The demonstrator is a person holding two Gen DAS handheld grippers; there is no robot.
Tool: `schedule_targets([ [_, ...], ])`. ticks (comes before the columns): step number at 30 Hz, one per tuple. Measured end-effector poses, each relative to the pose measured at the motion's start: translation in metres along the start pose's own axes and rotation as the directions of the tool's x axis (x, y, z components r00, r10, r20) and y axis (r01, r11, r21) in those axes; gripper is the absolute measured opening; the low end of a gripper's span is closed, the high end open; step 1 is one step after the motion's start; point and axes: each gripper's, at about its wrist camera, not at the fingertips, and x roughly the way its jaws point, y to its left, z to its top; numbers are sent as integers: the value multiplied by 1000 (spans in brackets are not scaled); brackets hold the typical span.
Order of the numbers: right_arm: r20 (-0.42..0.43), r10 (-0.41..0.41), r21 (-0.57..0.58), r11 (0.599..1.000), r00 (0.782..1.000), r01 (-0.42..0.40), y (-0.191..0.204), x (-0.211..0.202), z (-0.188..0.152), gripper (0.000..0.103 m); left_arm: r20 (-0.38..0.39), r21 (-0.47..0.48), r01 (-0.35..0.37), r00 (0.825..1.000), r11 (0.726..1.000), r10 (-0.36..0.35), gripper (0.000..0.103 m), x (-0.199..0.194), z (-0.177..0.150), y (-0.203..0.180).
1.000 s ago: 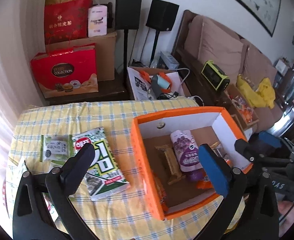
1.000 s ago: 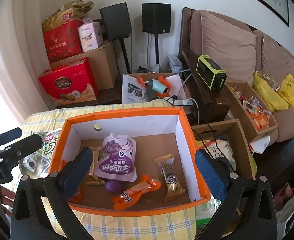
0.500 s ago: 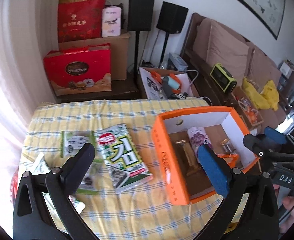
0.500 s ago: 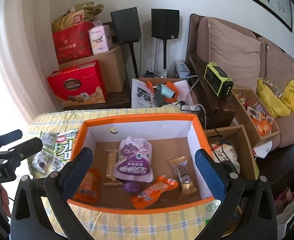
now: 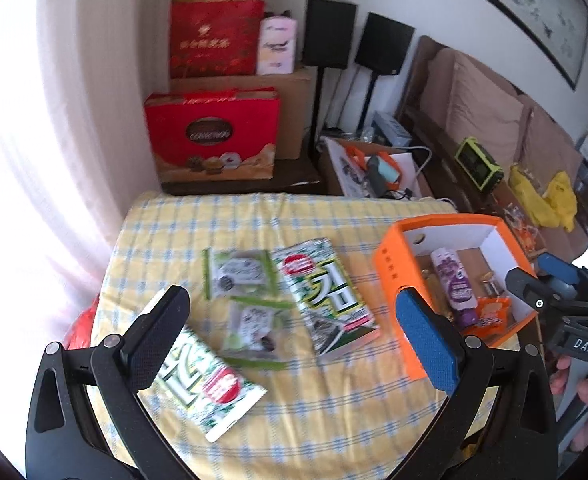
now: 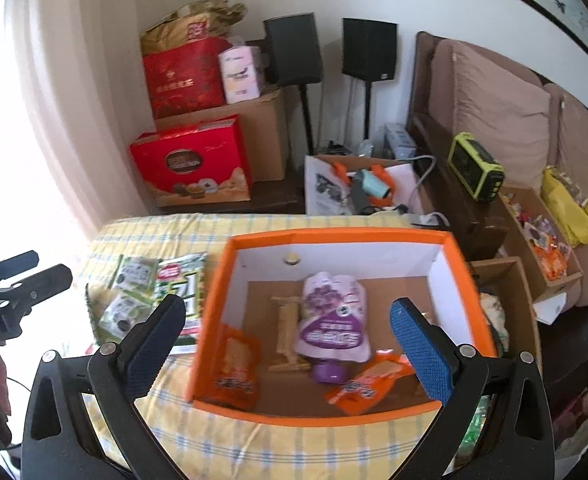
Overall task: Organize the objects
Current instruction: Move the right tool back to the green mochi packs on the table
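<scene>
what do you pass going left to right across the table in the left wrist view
near seaweed pack → two small green packets → big seaweed pack → orange box → purple pouch inside it

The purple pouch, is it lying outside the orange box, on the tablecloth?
No, the purple pouch lies inside the orange box, on its brown floor among other snack packets.

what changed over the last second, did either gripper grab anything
No grab. The left gripper pulled back and swung left, from over the orange box to above the seaweed packs on the tablecloth. The right gripper backed off slightly. Both jaws stayed open and empty; the purple pouch and snacks kept their places.
</scene>
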Motion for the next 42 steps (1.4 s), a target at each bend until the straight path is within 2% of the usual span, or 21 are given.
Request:
schedule_targets([
  [6,-11,41,-28,999,999,-41,25,6,1,103,-31,-51,-64,998,997,62,103,3,-15,46],
  [13,-38,110,-76,991,993,-113,64,16,-1,103,-74,-122,-109,992,987,101,103,11,-35,92],
  [22,-76,157,-98,982,985,-164,104,35,-7,103,-98,-159,-151,986,976,136,103,19,-47,123],
  [26,-93,167,-107,978,982,-177,118,45,-10,103,-91,-171,-145,987,975,131,103,19,-45,132],
  [29,-120,189,-100,974,975,-201,130,55,-14,96,-91,-173,-147,987,974,133,103,21,-43,137],
  [34,-169,193,-101,972,967,-212,146,74,-17,75,-95,-185,-141,988,972,126,100,28,-40,144],
  [37,-193,204,-89,971,960,-224,152,84,-21,71,-100,-188,-137,988,973,120,99,34,-38,147],
  [42,-211,198,-93,971,957,-221,164,98,-26,70,-101,-184,-129,989,974,112,99,41,-37,148],
])
